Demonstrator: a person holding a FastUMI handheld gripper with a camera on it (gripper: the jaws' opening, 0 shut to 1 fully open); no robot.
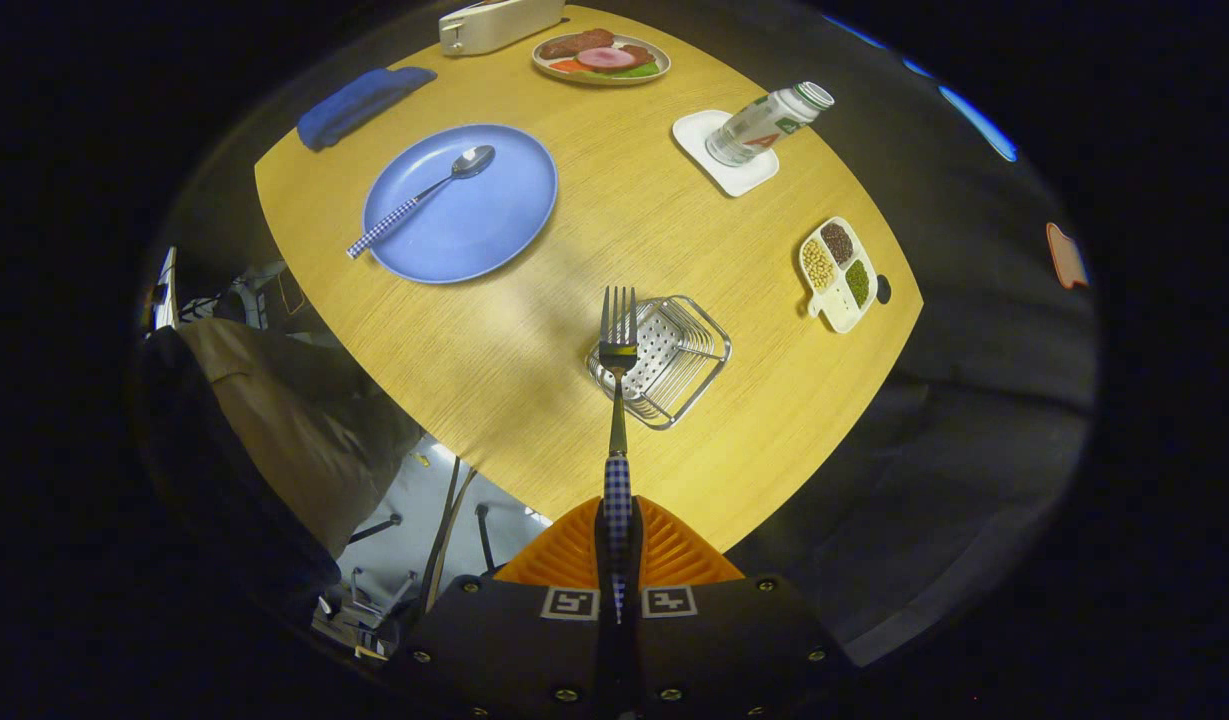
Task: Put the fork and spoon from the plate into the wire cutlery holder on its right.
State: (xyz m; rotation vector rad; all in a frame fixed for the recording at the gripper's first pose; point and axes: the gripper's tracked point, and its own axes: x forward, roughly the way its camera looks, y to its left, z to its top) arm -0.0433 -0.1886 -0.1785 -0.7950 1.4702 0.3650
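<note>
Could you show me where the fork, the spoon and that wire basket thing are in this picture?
fork (618,345): gripper view, on the neck just below the tines; the gripper (618,530) is shut on its handle.
spoon (471,161): gripper view, on the bowl, lying on the blue plate (494,235).
wire cutlery holder (674,350): gripper view, on its perforated floor.

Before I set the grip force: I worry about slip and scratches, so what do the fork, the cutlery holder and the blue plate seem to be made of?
Fork: shiny metal tines and neck, with a checked handle, perhaps plastic, clamped in the gripper.
Cutlery holder: bright metal wire with a perforated base, likely steel.
Blue plate: matte, even colour with no glare, probably plastic or melamine.
</note>
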